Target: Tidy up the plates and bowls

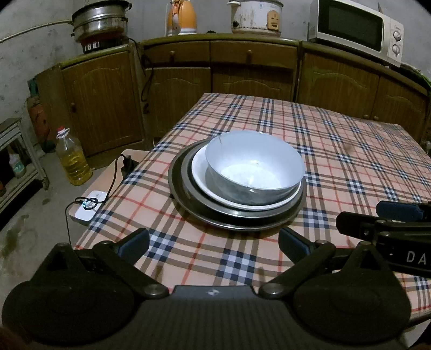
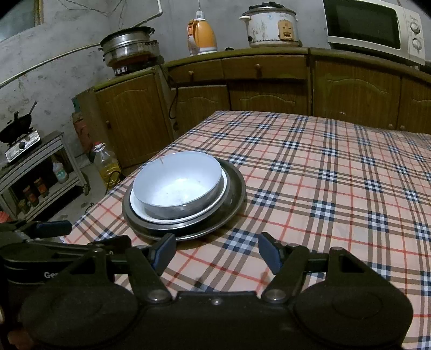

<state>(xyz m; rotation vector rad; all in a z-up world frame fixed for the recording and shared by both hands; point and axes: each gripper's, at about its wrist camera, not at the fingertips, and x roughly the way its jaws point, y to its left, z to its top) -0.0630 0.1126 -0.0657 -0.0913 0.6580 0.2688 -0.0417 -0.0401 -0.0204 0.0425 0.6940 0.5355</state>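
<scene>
A metal bowl (image 1: 254, 167) (image 2: 177, 183) sits nested in a white plate (image 1: 204, 176) (image 2: 137, 206), which rests in a dark dish on a wide metal plate (image 1: 186, 208) (image 2: 231, 207). The stack stands on the plaid-covered table (image 1: 336, 150) (image 2: 323, 175) near its left edge. My left gripper (image 1: 214, 242) hovers open just short of the stack, nothing between its fingers. My right gripper (image 2: 216, 251) is also open and empty, in front of the stack and slightly to its right. The right gripper's finger (image 1: 382, 220) shows at the right edge of the left wrist view.
Wooden cabinets (image 1: 175, 88) line the far wall, carrying a steamer pot (image 1: 101, 18), an orange kettle (image 2: 202, 36), a rice cooker (image 2: 270, 27) and a microwave (image 2: 374, 27). An oil bottle (image 1: 72, 158) stands on the floor. A white device with a cable (image 1: 90, 206) lies at the table's left corner.
</scene>
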